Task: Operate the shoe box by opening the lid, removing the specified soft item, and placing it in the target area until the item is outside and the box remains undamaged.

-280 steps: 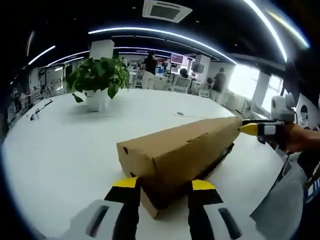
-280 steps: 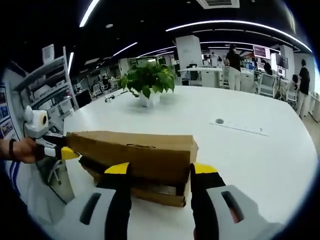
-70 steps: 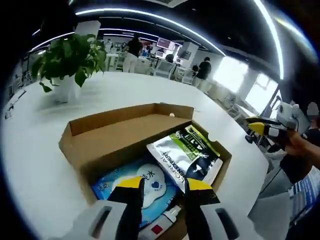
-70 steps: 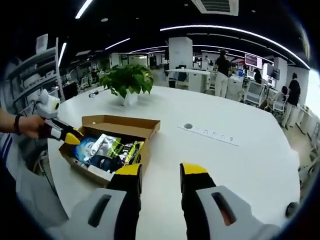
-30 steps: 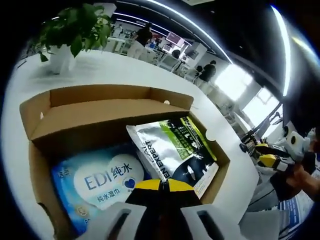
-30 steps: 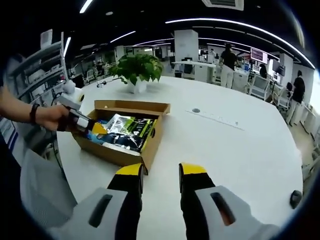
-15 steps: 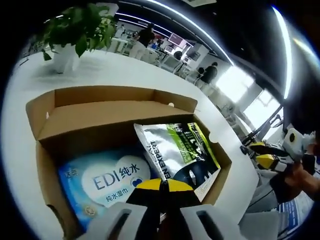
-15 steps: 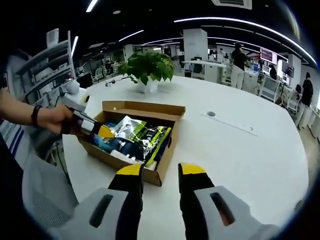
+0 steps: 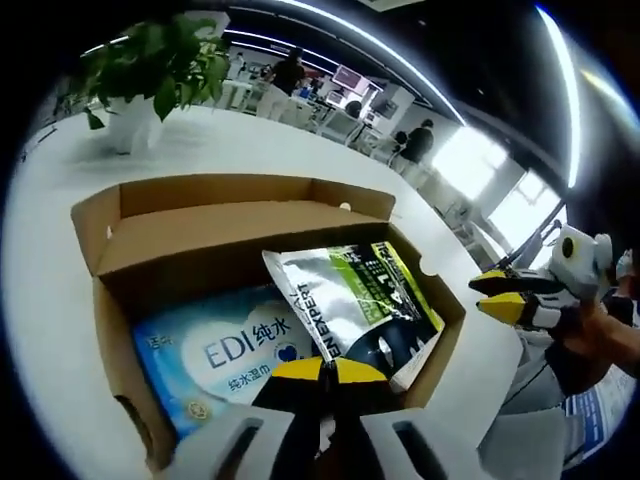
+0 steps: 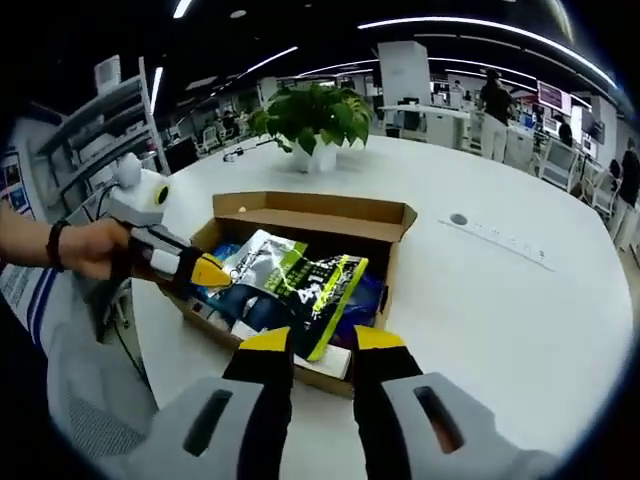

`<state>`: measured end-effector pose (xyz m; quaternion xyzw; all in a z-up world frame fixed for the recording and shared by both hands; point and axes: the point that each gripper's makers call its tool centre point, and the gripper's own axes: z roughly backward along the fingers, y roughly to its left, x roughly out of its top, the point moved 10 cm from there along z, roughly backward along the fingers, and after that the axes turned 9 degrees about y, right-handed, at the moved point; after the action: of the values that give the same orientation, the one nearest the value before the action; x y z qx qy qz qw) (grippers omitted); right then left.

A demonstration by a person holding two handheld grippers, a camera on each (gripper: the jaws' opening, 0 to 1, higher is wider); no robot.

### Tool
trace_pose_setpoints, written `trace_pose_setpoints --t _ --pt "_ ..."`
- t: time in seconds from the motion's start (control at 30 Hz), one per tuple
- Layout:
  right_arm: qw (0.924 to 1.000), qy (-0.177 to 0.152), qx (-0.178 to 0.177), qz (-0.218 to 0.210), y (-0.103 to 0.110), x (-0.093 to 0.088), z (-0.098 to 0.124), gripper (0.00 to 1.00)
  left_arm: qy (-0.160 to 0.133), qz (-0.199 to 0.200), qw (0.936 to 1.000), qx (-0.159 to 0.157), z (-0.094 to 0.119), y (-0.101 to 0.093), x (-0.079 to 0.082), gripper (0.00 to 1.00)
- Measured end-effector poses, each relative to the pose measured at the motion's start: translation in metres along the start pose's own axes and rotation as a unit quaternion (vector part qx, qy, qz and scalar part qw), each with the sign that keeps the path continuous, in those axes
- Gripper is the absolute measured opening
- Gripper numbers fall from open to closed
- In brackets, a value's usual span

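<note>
The brown shoe box stands open on the white table, its rim toward me in the right gripper view. Inside lie a blue wet-wipes pack and a silver, green and black pouch. My left gripper is shut on the near edge of that pouch. In the right gripper view it comes in from the left, with the pouch tilted up out of the box. My right gripper is open just before the box's near corner, and shows at the right.
A potted green plant stands on the table behind the box. A flat socket strip lies to the right on the bare tabletop. Shelving and several people fill the office background.
The right gripper has come closer to the box's near corner. The left gripper stays shut on the pouch, which has tilted up a little higher in the box.
</note>
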<state>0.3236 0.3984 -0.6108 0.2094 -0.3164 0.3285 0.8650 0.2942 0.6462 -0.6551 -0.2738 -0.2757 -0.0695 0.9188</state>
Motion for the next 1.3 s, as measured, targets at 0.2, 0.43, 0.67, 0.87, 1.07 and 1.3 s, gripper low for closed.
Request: trace_pose_setpoints --t 0.2,0.43,0.67,0.87,1.07,1.3 --pt "0.9995 0.030 0.005 -0.007 0.003 0.009 -0.020 0.20 -0.002 0.006 1.0000 0.000 0.003 0.003 -0.004 0.01" --pt "0.9975 0.068 -0.011 -0.015 0.004 0.014 -0.040 0.19 -0.003 0.013 0.9999 0.003 0.007 0.008 -0.009 0.01" --pt "0.9957 0.090 -0.009 -0.021 0.009 0.012 -0.054 0.16 -0.004 0.015 0.9999 0.003 0.007 0.008 -0.009 0.01" --pt "0.9956 0.074 -0.012 -0.056 0.004 0.013 -0.052 0.01 -0.007 0.021 0.9998 0.001 0.008 0.010 -0.008 0.01" --pt "0.9953 0.072 -0.003 -0.065 0.006 0.012 -0.049 0.00 -0.004 0.016 0.9998 0.007 0.007 0.008 -0.009 0.01" --pt "0.9952 0.063 -0.001 -0.074 0.007 0.011 -0.044 0.00 -0.007 0.006 0.9999 0.007 0.012 0.003 -0.004 0.00"
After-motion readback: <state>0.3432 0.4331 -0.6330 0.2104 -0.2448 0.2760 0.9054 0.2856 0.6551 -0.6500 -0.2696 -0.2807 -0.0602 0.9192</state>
